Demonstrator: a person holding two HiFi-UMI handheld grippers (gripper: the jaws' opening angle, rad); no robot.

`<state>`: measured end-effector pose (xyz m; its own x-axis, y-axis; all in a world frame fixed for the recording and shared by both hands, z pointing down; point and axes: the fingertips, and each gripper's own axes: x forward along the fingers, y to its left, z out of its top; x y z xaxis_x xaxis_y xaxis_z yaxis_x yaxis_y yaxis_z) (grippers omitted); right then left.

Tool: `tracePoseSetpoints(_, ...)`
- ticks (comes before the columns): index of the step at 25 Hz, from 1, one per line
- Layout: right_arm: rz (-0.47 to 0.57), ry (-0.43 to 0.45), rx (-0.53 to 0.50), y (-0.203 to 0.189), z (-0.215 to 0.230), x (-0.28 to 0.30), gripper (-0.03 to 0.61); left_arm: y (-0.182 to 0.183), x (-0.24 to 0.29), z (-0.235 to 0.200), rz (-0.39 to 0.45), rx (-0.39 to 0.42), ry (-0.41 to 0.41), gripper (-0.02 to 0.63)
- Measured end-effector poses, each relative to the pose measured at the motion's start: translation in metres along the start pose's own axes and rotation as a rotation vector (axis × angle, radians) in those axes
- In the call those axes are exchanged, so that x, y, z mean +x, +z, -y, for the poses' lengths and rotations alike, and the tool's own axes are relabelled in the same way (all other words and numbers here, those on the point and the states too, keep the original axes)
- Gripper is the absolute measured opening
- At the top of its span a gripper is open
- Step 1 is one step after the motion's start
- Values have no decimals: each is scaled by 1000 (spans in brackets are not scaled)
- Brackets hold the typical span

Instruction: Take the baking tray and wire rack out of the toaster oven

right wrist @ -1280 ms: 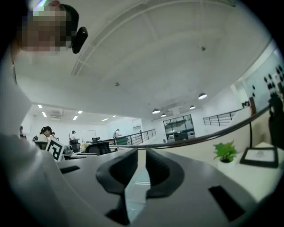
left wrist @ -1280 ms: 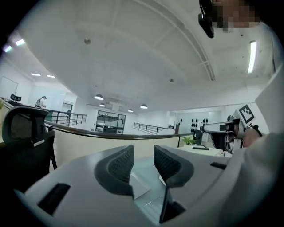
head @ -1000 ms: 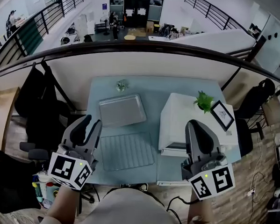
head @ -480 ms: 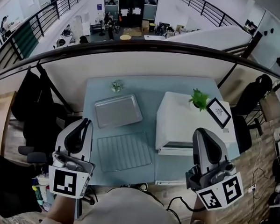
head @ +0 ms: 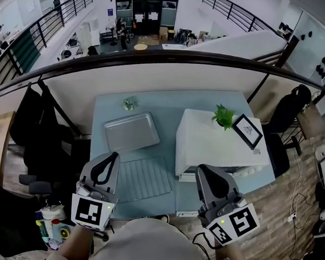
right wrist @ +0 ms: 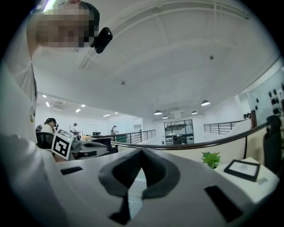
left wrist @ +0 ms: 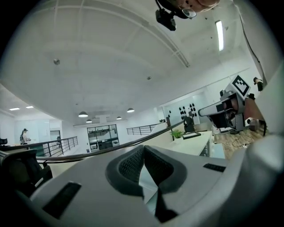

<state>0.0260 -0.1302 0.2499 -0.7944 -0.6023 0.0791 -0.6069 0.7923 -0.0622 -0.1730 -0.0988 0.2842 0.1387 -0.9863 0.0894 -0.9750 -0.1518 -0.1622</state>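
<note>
2 claws, left gripper [head: 113,158] and right gripper [head: 206,171], are pressed together empty; baking tray [head: 131,131] and wire rack [head: 143,178], already out, are best left undisturbed.

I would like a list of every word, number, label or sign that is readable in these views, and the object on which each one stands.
No text can be read in any view.
Black-framed picture on the white toaster oven: print too small to read.
Papers on the distant glass doors: too small to read.
Black-and-white square marker on the left cube: pattern only, no letters.
Black-and-white square marker on the right cube: pattern only, no letters.
</note>
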Motion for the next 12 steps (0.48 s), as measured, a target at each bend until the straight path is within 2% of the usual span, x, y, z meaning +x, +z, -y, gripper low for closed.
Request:
tracePoseSetpoints(6,-3,-7,29,-4,4,-1,3,3,6,-1,9,14,9,8)
tracePoseSetpoints(12,-23,-13,18,-5,11,-3,3,5,8,2,-6,-14,2,6)
